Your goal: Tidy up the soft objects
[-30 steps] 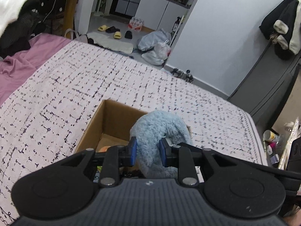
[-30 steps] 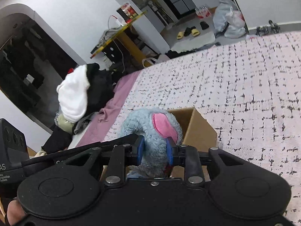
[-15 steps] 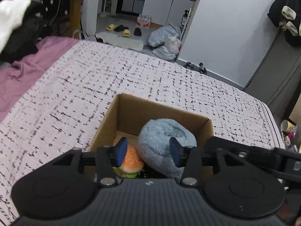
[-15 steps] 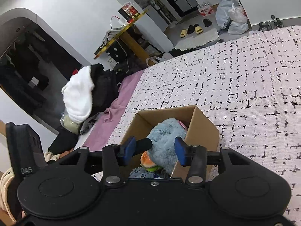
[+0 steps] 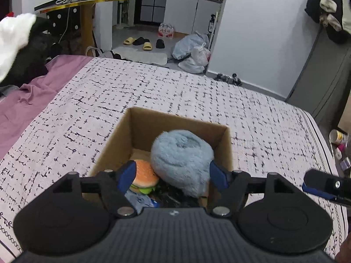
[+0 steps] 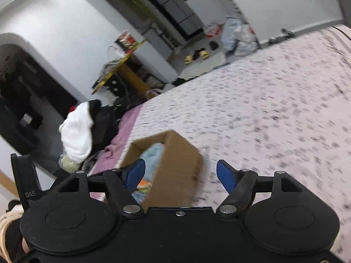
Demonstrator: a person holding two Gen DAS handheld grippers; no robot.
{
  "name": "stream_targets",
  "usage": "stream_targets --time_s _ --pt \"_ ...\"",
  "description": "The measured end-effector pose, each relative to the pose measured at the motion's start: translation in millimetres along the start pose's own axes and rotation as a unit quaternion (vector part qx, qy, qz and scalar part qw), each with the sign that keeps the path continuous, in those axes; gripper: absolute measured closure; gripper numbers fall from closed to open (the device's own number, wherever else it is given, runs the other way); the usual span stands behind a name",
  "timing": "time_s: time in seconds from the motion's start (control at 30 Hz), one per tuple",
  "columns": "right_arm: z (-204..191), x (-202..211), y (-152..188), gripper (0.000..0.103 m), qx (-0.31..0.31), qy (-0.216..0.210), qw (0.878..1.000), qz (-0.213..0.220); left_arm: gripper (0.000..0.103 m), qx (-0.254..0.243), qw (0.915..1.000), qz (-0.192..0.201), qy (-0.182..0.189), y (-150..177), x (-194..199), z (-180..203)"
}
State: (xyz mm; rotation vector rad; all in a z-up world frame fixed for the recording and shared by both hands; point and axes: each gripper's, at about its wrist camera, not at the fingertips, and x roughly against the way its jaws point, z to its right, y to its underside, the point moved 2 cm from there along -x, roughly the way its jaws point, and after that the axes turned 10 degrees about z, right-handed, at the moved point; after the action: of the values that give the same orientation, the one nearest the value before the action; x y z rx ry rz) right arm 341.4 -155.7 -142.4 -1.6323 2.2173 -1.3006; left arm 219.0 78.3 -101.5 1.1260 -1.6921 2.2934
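A brown cardboard box stands on the patterned bed cover. A fluffy light-blue plush toy lies inside it beside a plush burger. My left gripper is open and empty, just above the box's near edge. My right gripper is open and empty, above the box's right side; the blue plush shows inside. The right gripper's fingertip shows at the right of the left wrist view.
The white bed cover with black marks spreads around the box. A purple sheet and a pile of white and black clothes lie at the left. Bags and slippers are on the floor beyond.
Both grippers held the blue plush over the box, then opened and let it drop in. Both have drawn back; the right one swung to the right.
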Motion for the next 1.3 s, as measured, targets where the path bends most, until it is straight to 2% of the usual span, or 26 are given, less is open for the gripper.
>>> stream_targets --time_s 0.07,0.2,0.33,0.47,0.53,0.83,1.07,1.3 --pt "11 8 4 0.029 -0.01 0.014 1.0 -0.003 0.031 -0.006 1.0 0.005 0.006 0 5 7" --pt "23 25 11 0.018 -0.007 0.034 0.999 -0.001 0.02 -0.02 0.9993 0.026 0.018 0 18 19" --pt "26 39 14 0.009 0.009 0.051 0.999 0.012 0.019 -0.026 0.999 0.03 0.019 4 25 27" --pt "23 55 16 0.006 0.028 0.07 0.997 0.021 0.017 -0.034 0.9987 0.03 0.025 7 37 35" --pt "22 65 15 0.004 0.041 0.08 0.996 0.027 0.012 -0.042 0.9981 0.033 0.03 7 45 39" --pt "8 118 12 0.0 0.072 0.113 0.989 0.061 0.011 -0.039 0.9969 0.055 0.042 8 88 38" --pt "-17 159 12 0.0 0.101 0.12 0.984 0.082 0.008 -0.067 0.9919 0.089 0.061 8 142 38" --pt "-32 205 14 0.0 0.1 0.131 0.981 0.104 0.007 -0.083 0.9892 0.091 0.079 10 181 36"
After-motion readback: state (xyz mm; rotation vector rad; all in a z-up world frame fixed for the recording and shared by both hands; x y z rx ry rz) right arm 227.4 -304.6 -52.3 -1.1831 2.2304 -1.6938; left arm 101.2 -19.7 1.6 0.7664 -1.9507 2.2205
